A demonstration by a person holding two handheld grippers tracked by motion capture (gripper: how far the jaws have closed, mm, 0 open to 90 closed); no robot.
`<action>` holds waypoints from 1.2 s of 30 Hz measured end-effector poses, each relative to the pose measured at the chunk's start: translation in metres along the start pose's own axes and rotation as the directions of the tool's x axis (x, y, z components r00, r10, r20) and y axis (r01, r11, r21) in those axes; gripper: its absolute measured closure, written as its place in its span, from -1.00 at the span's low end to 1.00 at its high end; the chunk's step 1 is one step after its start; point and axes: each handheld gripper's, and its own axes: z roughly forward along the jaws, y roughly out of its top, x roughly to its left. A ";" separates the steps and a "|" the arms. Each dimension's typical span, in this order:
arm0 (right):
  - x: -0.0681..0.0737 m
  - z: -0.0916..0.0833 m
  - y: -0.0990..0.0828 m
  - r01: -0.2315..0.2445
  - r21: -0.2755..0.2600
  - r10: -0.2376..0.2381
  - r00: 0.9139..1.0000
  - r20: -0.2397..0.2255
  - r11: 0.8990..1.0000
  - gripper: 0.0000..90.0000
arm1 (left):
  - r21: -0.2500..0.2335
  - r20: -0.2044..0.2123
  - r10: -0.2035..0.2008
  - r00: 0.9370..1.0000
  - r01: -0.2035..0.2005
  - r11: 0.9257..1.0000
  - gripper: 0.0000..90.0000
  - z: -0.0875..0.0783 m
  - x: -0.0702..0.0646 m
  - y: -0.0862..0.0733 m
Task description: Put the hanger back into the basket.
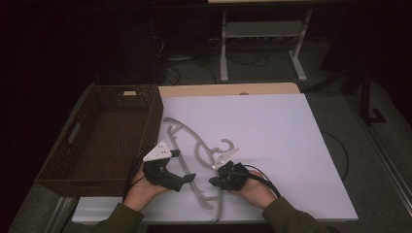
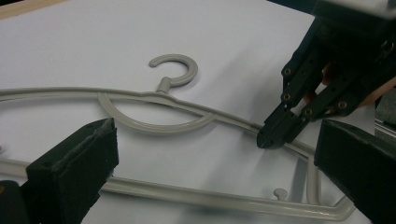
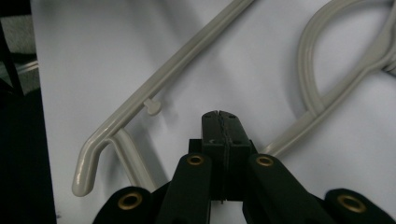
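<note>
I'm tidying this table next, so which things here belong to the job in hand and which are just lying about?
In the job:
- grey plastic clothes hanger
- right gripper, shut, its tips at the hanger's arm
- left gripper, open beside the hanger

Lying about:
- dark woven wicker basket
- white sheet covering the table

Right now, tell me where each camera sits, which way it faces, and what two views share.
High view: above the person's side, looking forward and down at the white table, hanger and wicker basket; both hands show.
Left gripper view: on the left tongs, open, looking across the hanger at the right tongs.
Right gripper view: on the right tongs, shut, tips over the hanger's arm.
Shared: the hanger shows in all three views.
</note>
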 end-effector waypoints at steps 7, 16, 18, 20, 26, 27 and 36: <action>0.001 0.001 -0.002 0.023 0.034 -0.024 0.999 0.033 0.999 0.99 | 0.004 0.004 0.002 1.000 -0.002 1.000 -1.00 0.000 -0.001 0.000; -0.010 -0.005 -0.008 0.010 0.079 -0.019 0.992 0.121 0.997 0.99 | -0.003 0.005 -0.001 1.000 0.001 1.000 -1.00 0.000 -0.001 0.000; -0.013 -0.007 -0.010 0.004 0.078 -0.015 0.990 0.139 0.997 0.99 | -0.003 0.006 0.001 1.000 -0.001 1.000 -1.00 0.000 -0.001 0.000; -0.024 -0.016 -0.016 -0.025 0.085 0.009 0.983 0.182 0.996 0.99 | -0.003 0.007 -0.001 1.000 0.001 1.000 -1.00 0.000 -0.002 0.000; -0.049 -0.038 -0.030 -0.124 0.057 0.107 0.963 0.247 0.991 0.99 | 0.004 0.014 0.001 1.000 -0.001 1.000 -1.00 0.001 -0.003 0.000; -0.054 -0.042 -0.032 -0.133 0.052 0.116 0.960 0.257 0.990 1.00 | 0.005 0.014 0.000 1.000 -0.001 1.000 -1.00 0.002 -0.003 -0.001; -0.084 -0.062 -0.045 -0.200 0.029 0.180 0.927 0.329 0.979 0.99 | 0.008 0.018 0.001 1.000 -0.001 1.000 -1.00 0.003 -0.003 -0.001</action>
